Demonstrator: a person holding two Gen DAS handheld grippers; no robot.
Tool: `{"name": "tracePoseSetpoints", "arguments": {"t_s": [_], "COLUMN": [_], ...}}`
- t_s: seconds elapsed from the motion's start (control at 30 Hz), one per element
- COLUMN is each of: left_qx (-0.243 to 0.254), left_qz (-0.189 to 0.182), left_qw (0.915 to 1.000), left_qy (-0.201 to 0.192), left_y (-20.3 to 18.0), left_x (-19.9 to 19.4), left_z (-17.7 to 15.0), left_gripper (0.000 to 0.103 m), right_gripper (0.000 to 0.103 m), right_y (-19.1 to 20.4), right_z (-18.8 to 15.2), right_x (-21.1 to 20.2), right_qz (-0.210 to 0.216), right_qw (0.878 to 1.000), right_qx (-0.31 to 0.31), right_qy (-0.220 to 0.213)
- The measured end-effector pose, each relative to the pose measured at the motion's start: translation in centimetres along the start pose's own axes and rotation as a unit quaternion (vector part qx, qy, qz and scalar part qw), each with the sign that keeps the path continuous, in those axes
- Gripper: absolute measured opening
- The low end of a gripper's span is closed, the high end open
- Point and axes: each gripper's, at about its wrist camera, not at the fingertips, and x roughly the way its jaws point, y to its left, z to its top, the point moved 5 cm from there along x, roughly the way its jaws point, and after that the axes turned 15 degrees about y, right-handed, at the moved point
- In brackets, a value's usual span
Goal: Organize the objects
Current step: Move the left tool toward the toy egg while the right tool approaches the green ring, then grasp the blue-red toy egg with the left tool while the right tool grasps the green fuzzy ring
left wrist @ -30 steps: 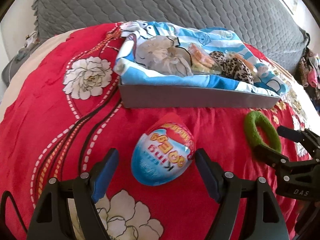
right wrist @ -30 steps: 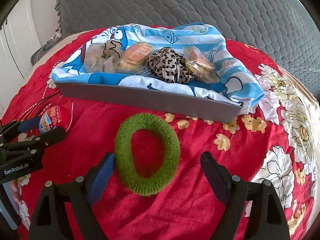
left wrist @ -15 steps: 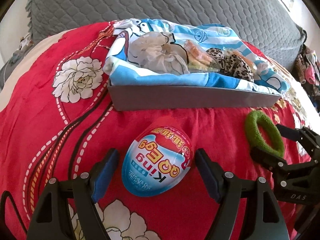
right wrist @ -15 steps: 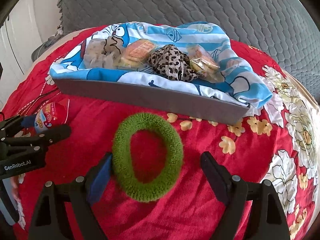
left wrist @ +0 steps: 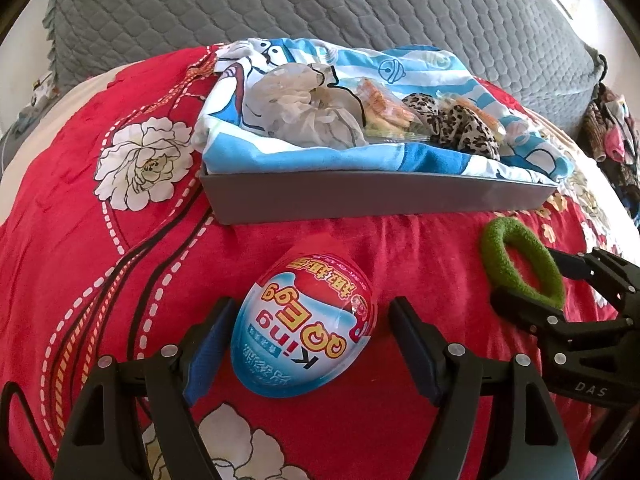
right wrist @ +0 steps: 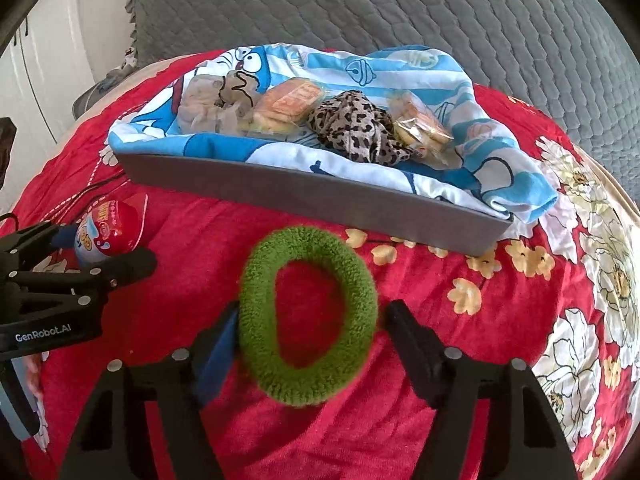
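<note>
Before the tray's (right wrist: 312, 196) long wall, the right gripper (right wrist: 308, 332), just closing loosely, straddles a soft, light scrunchie (right wrist: 308, 316); the left gripper (left wrist: 310, 340) gapes around a slick, rigid egg (left wrist: 304, 328), best pinched across its middle.

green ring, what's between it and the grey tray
Nothing but bare red bedspread lies between the green ring and the grey tray; the right wrist view shows that stretch plainly.

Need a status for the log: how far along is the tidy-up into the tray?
Done: white mesh pouch, leopard scrunchie and snack packets lie in the towel-lined gray tray.
In hand: right gripper has just been closing around the green hair tie, right finger not yet touching; left gripper brackets the toy egg, jaws open.
Left: grip both, move them to the tray.
</note>
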Motion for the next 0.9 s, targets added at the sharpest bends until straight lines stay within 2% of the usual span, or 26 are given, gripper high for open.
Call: {"name": "tracePoseSetpoints", "arguments": {"t_s": [0.2, 0.33, 0.53, 0.7, 0.9], "left_qx": [0.009, 0.007, 0.007, 0.013, 0.016], "left_qz": [-0.001, -0.011, -0.020, -0.020, -0.021], "left_qw": [1.0000, 0.9999, 0.9998, 0.9997, 0.9996], "left_qy": [-0.001, -0.001, -0.002, -0.006, -0.007], "left_y": [-0.43, -0.30, -0.36, -0.65, -0.84], "left_x": [-0.16, -0.32, -0.43, -0.62, -0.80], "left_z": [-0.02, -0.03, -0.05, -0.12, -0.21], "left_gripper": [0.073, 0.064, 0.064, 0.064, 0.064], "right_gripper": [0.061, 0.055, 0.048, 0.037, 0.028], "right_y": [0.22, 0.15, 0.20, 0.34, 0.66], "right_z": [-0.09, -0.13, -0.16, -0.10, -0.15], "right_x": [-0.09, -0.26, -0.41, -0.50, -0.71], "right_qz": [0.007, 0.010, 0.015, 0.021, 0.030], "right_qw": [1.000, 1.000, 1.000, 1.000, 0.999], "right_qx": [-0.005, -0.006, -0.010, -0.015, -0.022], "right_qy": [-0.001, -0.002, -0.002, -0.002, 0.000]}}
